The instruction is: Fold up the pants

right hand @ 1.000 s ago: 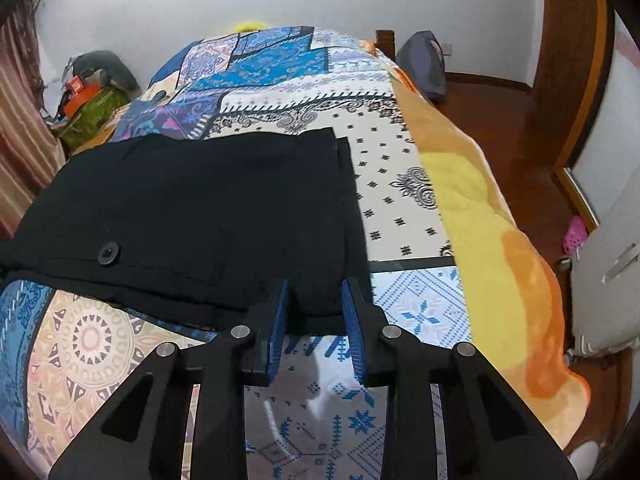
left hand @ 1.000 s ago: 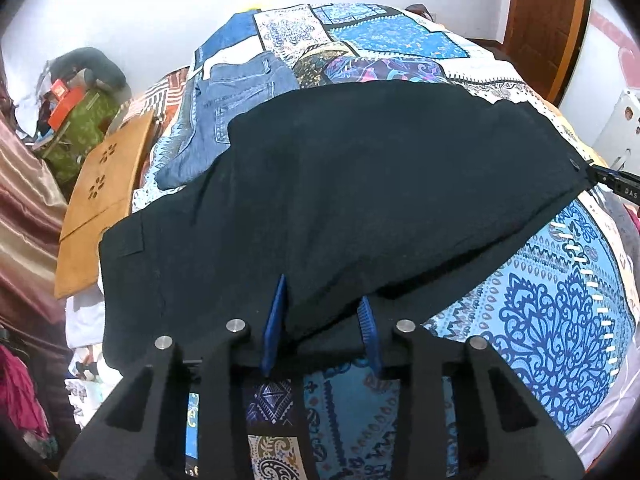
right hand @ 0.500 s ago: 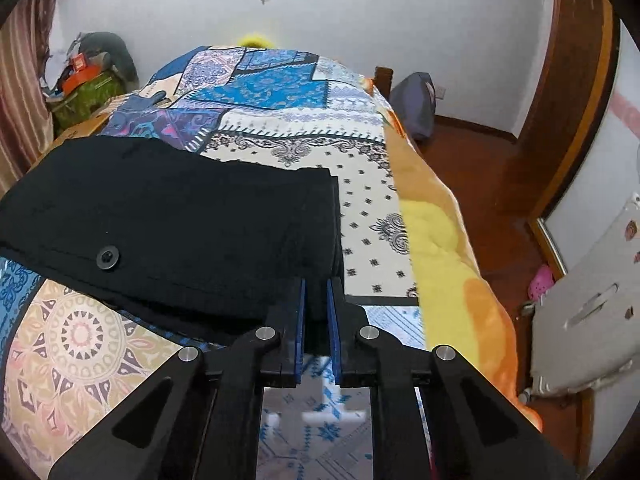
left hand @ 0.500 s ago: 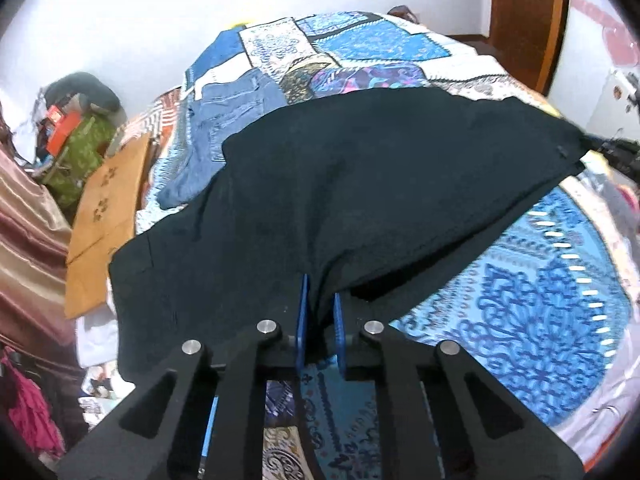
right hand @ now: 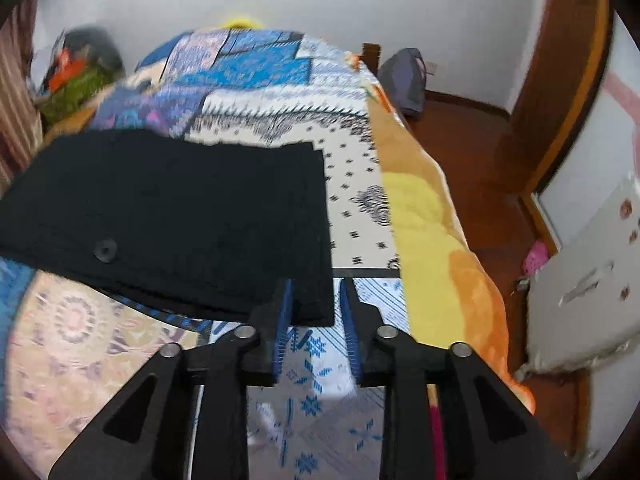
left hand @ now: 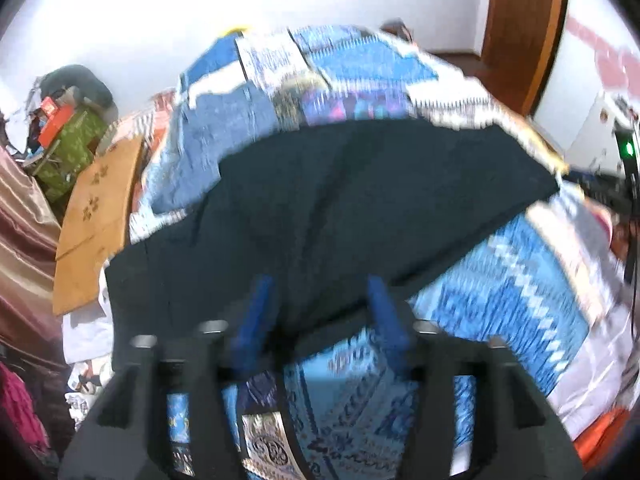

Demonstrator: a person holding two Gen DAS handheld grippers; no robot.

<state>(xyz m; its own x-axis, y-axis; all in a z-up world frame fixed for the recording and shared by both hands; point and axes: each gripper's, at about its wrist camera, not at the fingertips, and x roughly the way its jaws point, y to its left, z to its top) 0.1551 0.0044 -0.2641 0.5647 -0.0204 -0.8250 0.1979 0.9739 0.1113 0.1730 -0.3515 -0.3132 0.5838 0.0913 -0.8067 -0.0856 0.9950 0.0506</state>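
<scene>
Pants (left hand: pixel 340 208): black, spread flat across the patchwork bedspread (left hand: pixel 520 280); the near hem lies at both grippers, and in the right wrist view the pants (right hand: pixel 180 220) show a square corner and a dark button (right hand: pixel 105 249) near the front edge.
Left gripper (left hand: pixel 320 308): jaws have just been opening and now stand wide; the blue pads (left hand: pixel 256 320) flank the hem with a clear gap on each side, so nothing is pinched. The picture is smeared, so whether the cloth brushes a pad is unclear.
Right gripper (right hand: pixel 316 300): jaws have just been opening too, though only to a narrow gap; the corner of the pants sits between the fingers (right hand: pixel 284 320), seemingly loose rather than pressed.
Jeans (left hand: pixel 208 148): blue, lying beyond the pants toward the left side of the bed, touching their far edge.
Board (left hand: pixel 96 216): brown, flat at the bed's left edge.
Blanket (right hand: pixel 432 220): yellow and orange, along the bed's right side.
Bag (right hand: pixel 404 80): grey, on the floor by the far wall.
</scene>
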